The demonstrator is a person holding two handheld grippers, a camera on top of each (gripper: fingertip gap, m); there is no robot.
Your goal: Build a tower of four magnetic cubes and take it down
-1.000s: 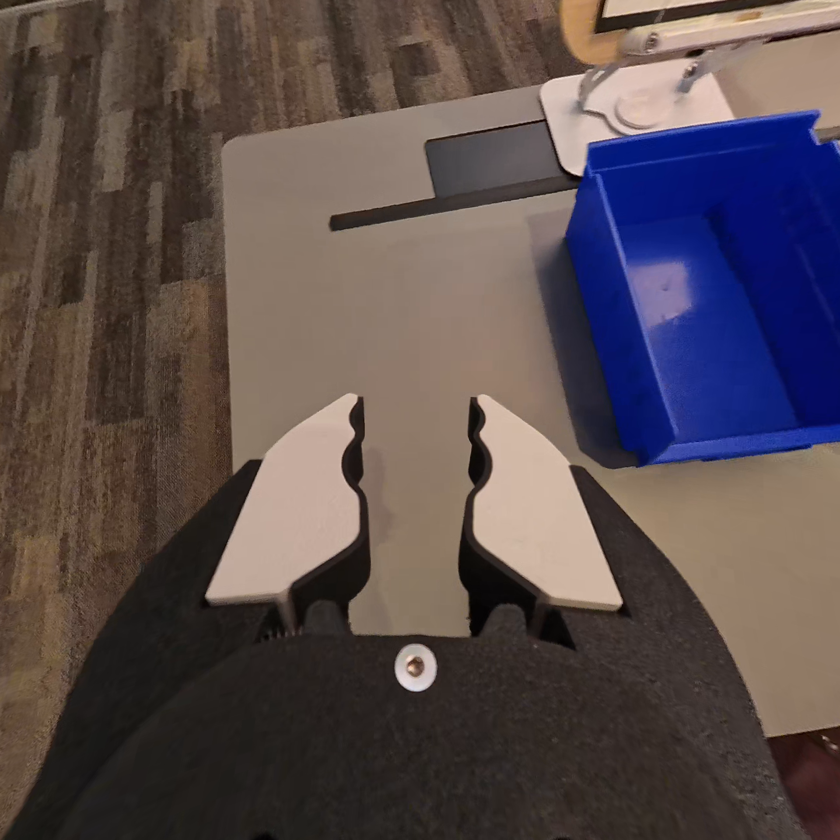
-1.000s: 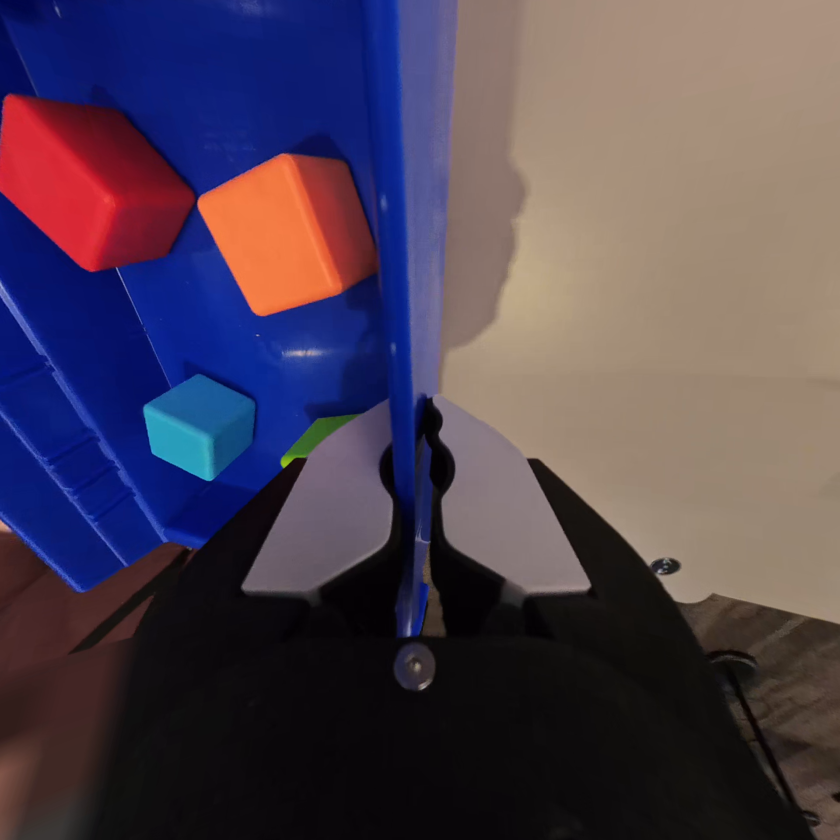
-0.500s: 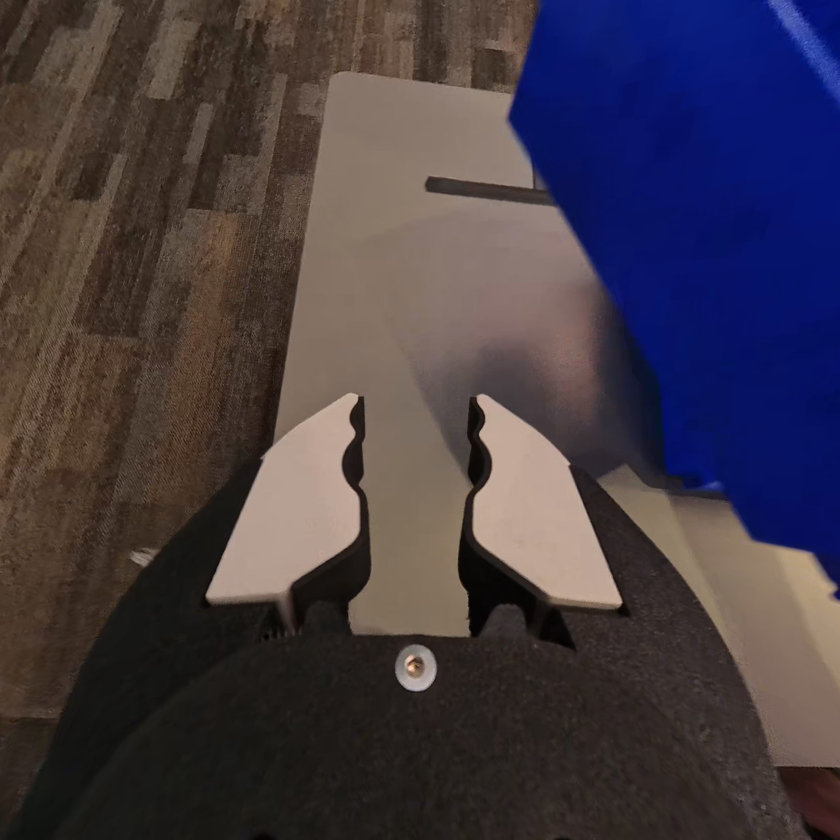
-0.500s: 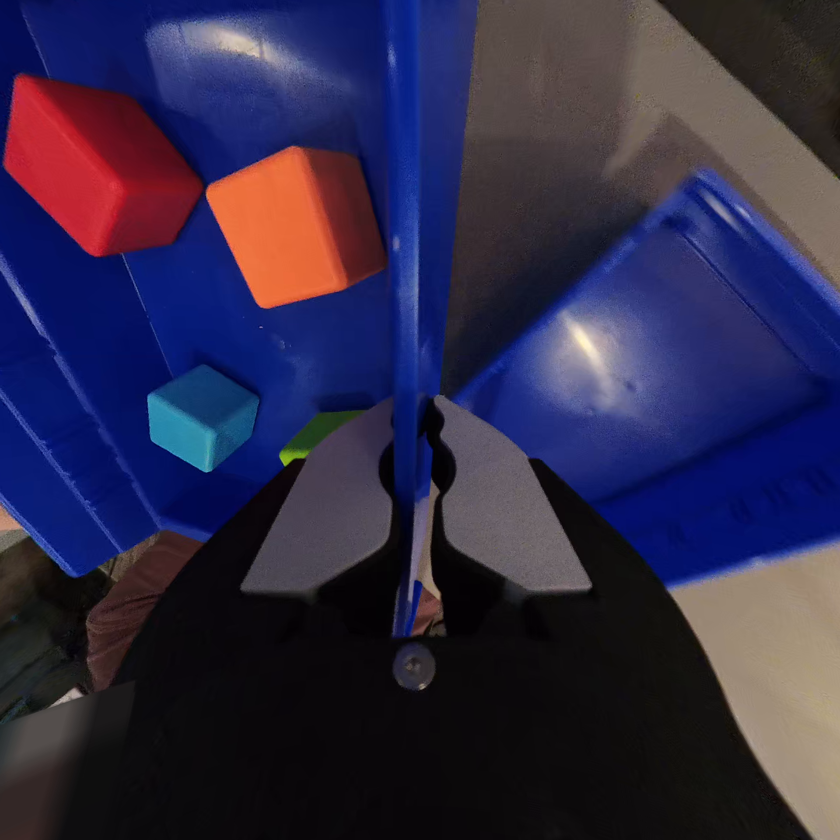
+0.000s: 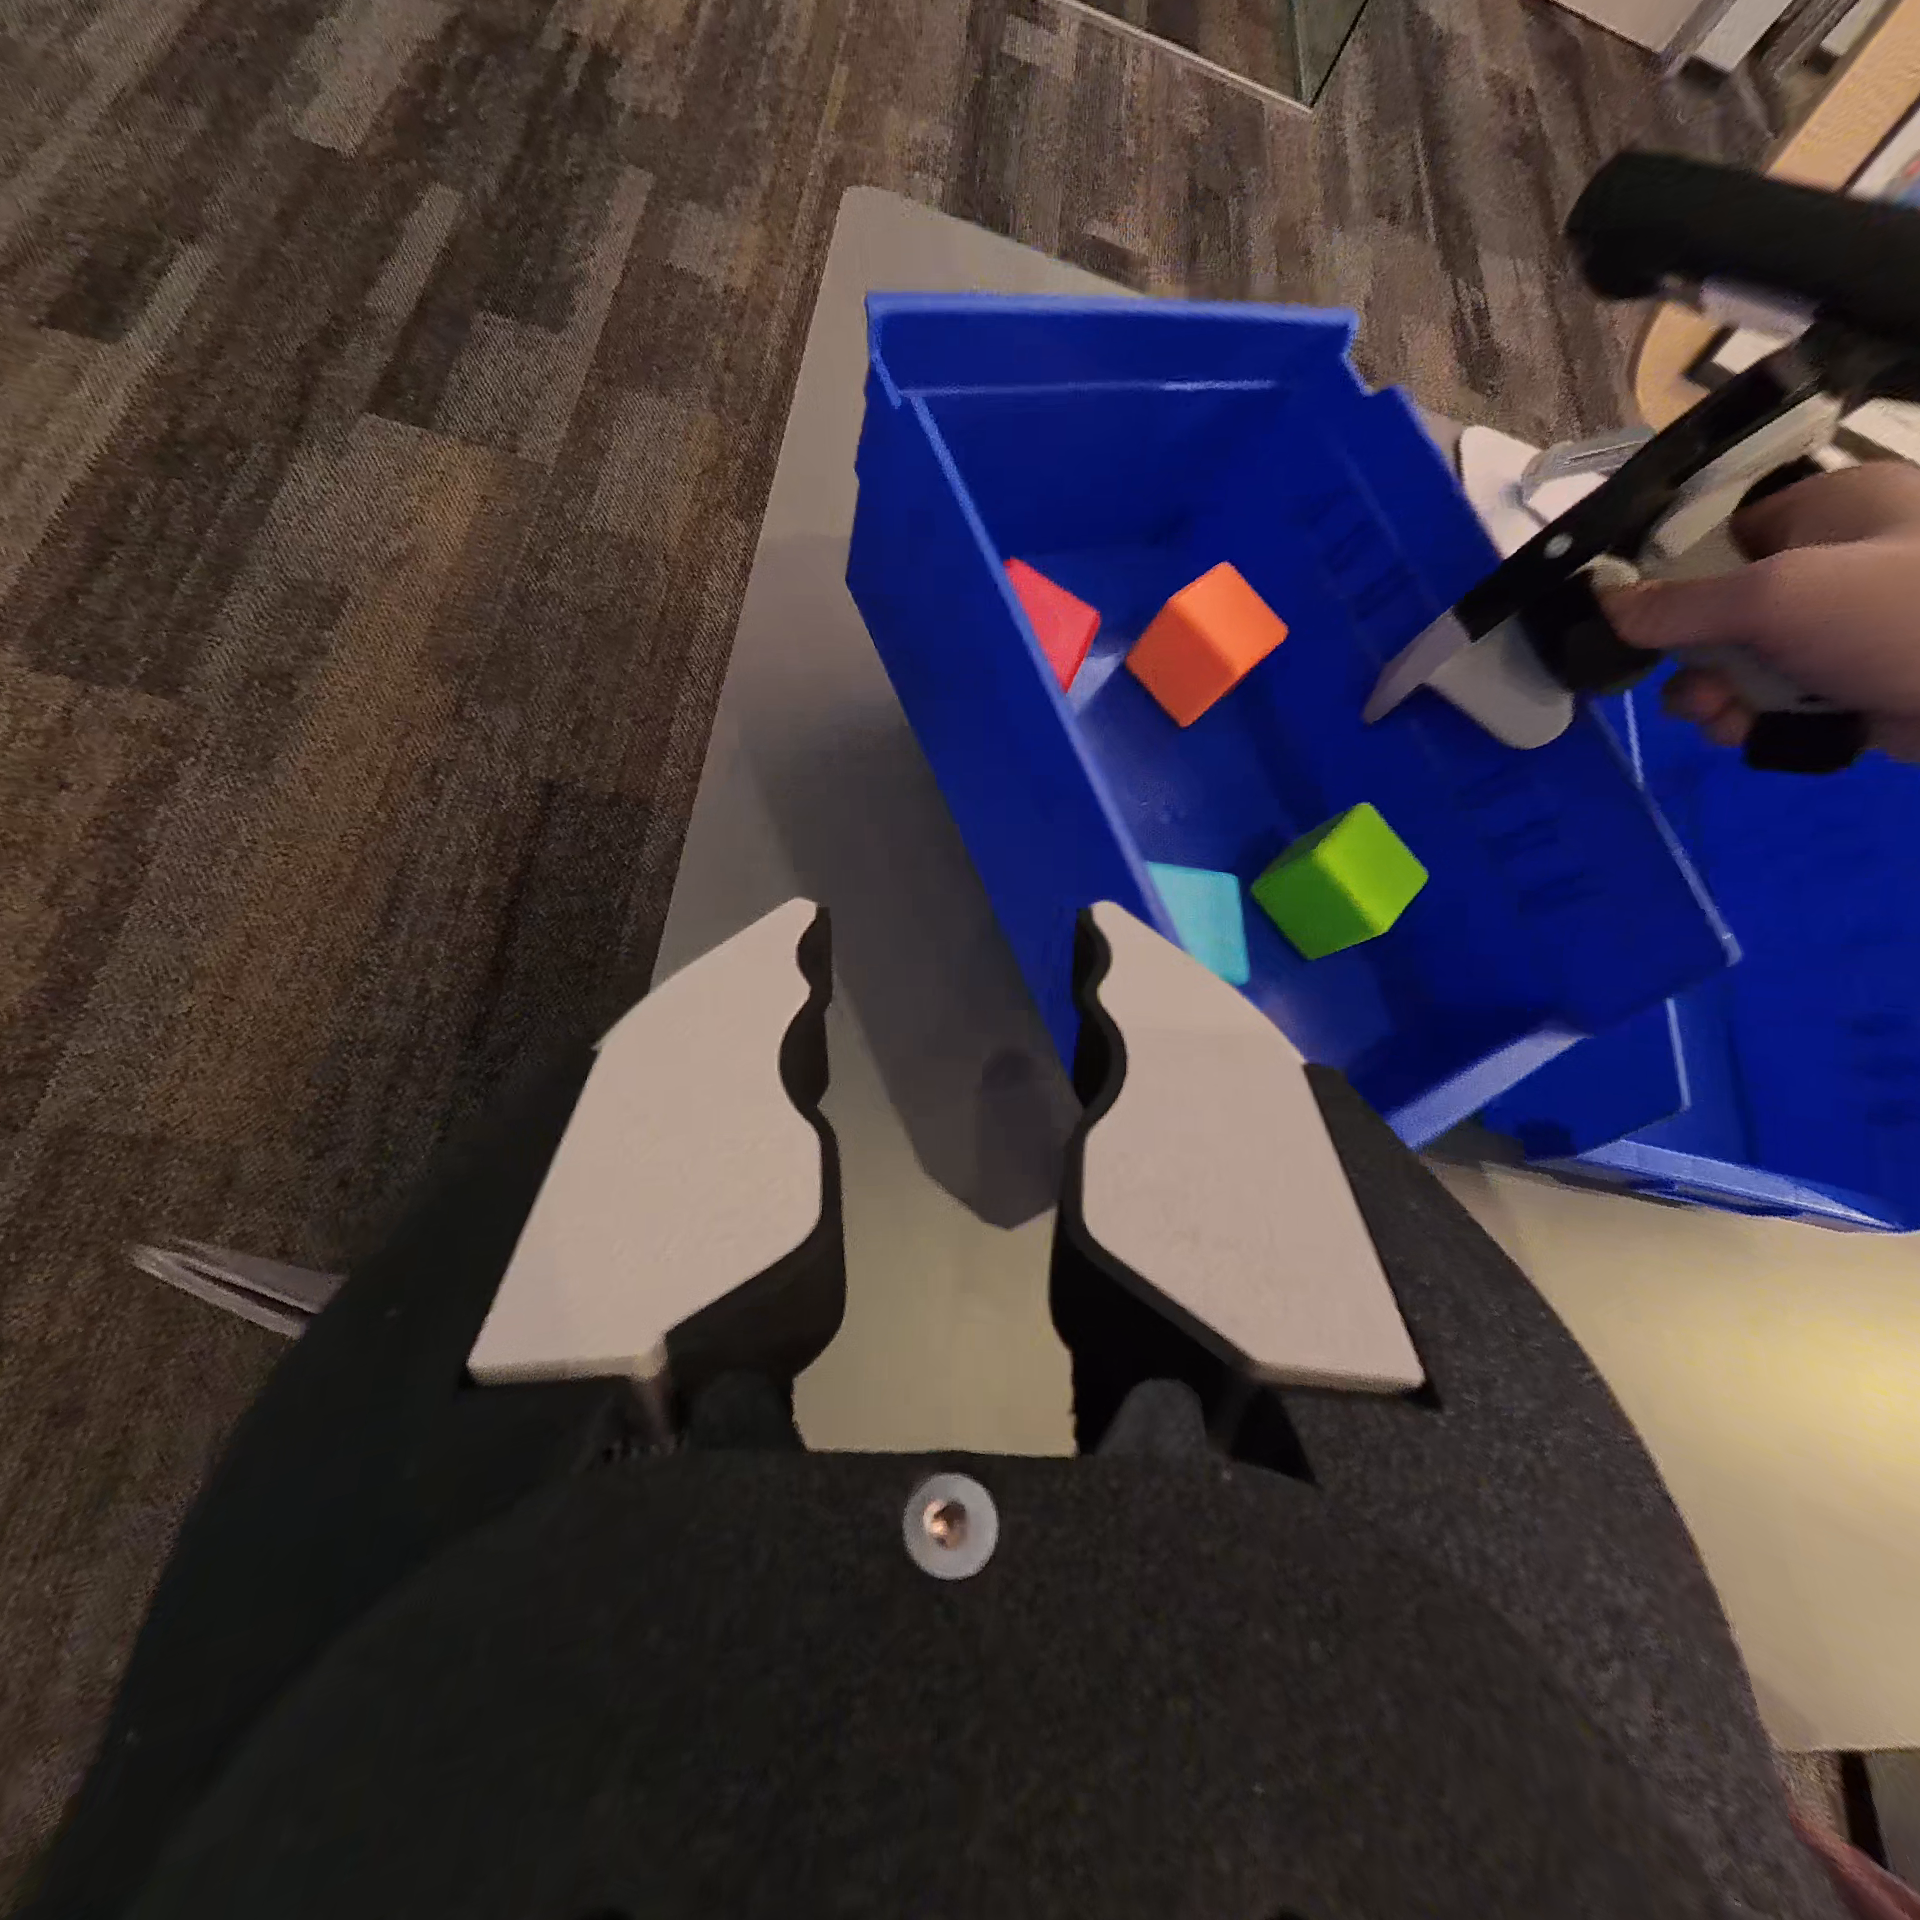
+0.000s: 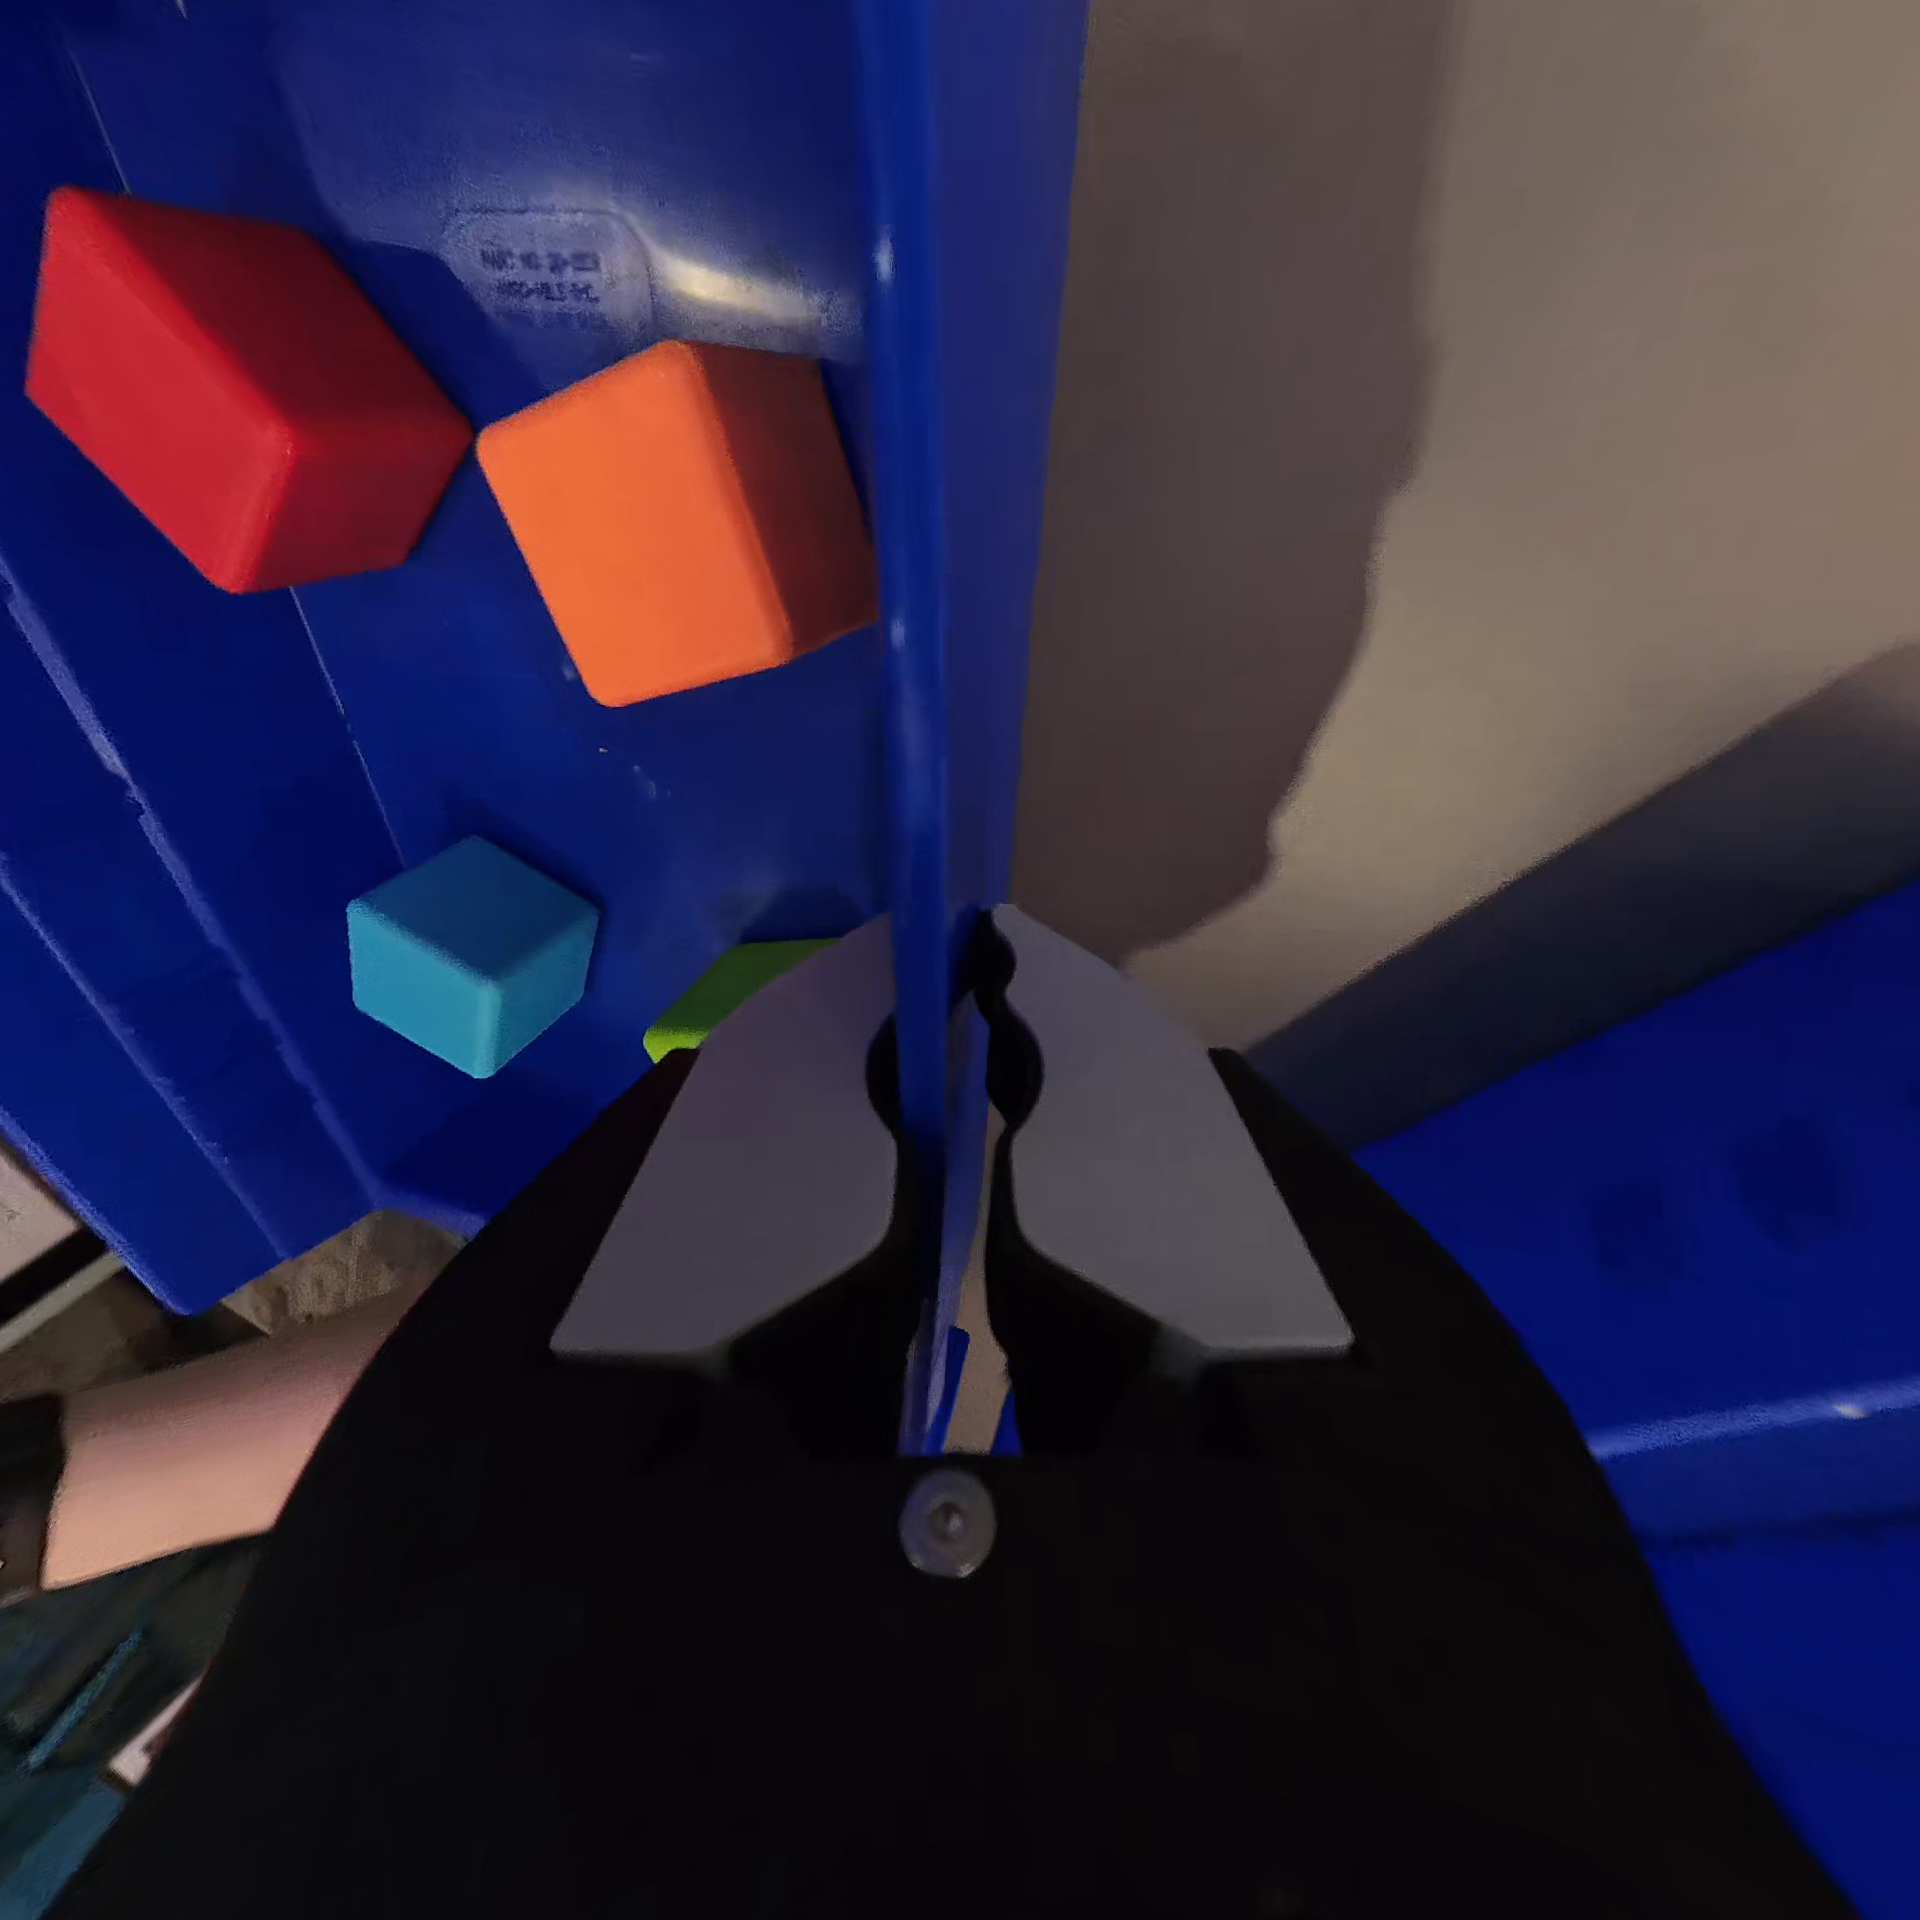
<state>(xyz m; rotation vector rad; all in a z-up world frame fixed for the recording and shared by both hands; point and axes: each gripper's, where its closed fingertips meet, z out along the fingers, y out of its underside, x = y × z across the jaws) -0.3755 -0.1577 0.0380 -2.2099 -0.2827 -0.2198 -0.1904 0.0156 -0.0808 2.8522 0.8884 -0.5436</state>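
Carrying the blue bin (image 5: 1039, 790) needed slow, level moving over the tabletop (image 5: 790, 790). The right tool (image 6: 948, 935) pinched its wall; the left tool (image 5: 948, 940) gaped empty. Four cubes (image 5: 1205, 642) sat inside, at two o'clock.

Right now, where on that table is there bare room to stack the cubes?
The table is bare by its floor-side edge, between the open left gripper and the held bin. A second bare patch lies beside the second bin, nearer the camera. The held bin itself, clamped by the right gripper, is crowded with four cubes.
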